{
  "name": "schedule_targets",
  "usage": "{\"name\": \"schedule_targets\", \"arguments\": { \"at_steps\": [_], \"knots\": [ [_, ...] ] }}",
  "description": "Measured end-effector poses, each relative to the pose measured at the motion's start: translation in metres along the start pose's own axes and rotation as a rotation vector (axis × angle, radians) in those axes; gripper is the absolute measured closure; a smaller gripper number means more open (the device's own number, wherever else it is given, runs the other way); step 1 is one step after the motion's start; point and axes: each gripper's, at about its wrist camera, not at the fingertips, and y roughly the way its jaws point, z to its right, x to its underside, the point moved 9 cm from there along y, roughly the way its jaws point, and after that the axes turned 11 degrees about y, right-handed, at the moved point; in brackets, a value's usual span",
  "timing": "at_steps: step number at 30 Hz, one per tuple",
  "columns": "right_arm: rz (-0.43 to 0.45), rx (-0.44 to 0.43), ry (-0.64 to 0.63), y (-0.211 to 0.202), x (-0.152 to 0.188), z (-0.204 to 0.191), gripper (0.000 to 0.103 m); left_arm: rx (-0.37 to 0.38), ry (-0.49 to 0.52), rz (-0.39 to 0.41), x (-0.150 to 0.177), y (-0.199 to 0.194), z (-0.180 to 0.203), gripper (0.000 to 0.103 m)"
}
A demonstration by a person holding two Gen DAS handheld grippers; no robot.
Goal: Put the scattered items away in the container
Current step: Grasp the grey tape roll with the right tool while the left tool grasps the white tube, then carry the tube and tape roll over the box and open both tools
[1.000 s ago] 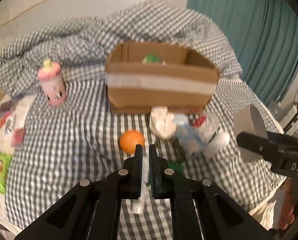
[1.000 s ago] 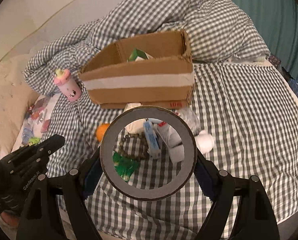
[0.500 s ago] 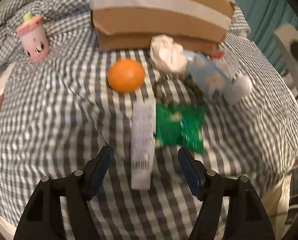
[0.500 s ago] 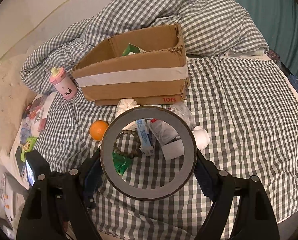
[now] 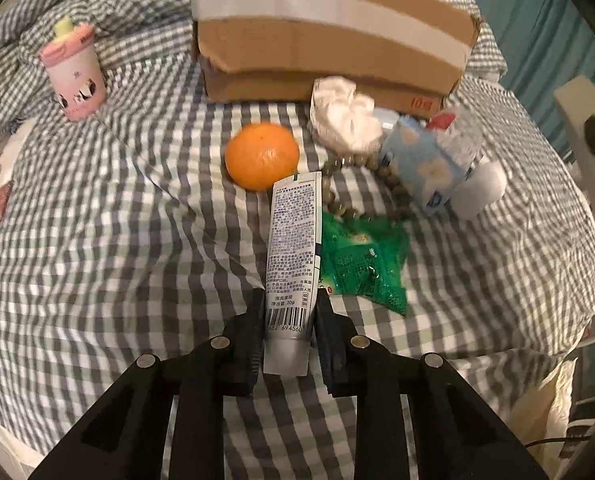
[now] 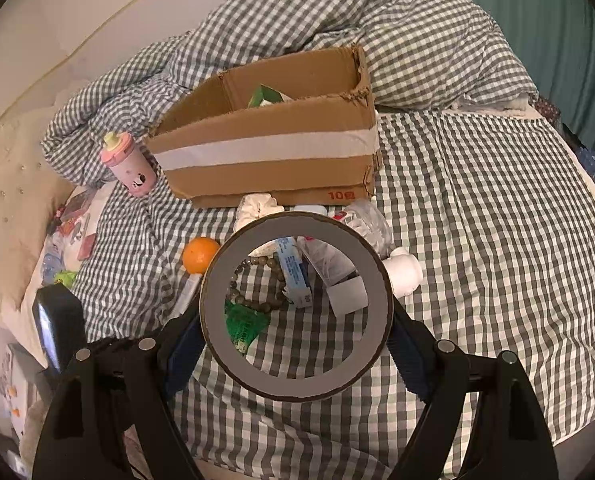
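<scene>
A: Starting at the left of the bed point(image 5: 109, 216), what's there?

B: A pink cup point(image 5: 74, 73) with a yellow spout, upright on the checked cover, well apart from the rest. To its right, the cardboard box point(image 5: 321, 36) with a white tape band sits at the back. The right wrist view shows a green and white carton point(image 6: 266, 95) inside it.

A: And in front of the box?

B: An orange point(image 5: 262, 156) sits near the middle. Just right of it lies a white tube point(image 5: 293, 248) printed with small text and a barcode, its crimped far end almost touching the orange.

A: Is the tube held?

B: The left tongs point(image 5: 290, 312) stand on either side of its near end, jaws narrow and closing, the pads right against its sides. The tube lies flat on the cover.

A: Further right?

B: A green foil packet point(image 5: 363, 260) lies beside the tube, partly tucked under its edge. Behind it, a string of brown beads point(image 5: 345, 204), a crumpled white tissue point(image 5: 343, 110) against the box front, then a blue and white pouch point(image 5: 421, 164) and a white bottle point(image 5: 479, 194).

A: The other tongs?

B: The right tongs point(image 6: 295, 312) are spread wide, clamped on a grey tape roll point(image 6: 373, 292) held upright, so the clutter shows through its hole. In the left wrist view that roll point(image 5: 581, 128) shows at the far right edge.
</scene>
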Motion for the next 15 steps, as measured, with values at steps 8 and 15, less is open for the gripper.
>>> {"name": "schedule_targets", "arguments": {
  "at_steps": [8,15],
  "knots": [
    [0.059,-0.019,-0.028,-0.025,-0.034,-0.018,0.022,-0.016,0.007,0.174,-0.063,-0.076,0.0,0.08],
    [0.138,-0.051,-0.068,-0.038,-0.093,-0.042,0.022,-0.047,0.026,0.301,-0.142,-0.125,-0.008,0.08]
  ]
}}
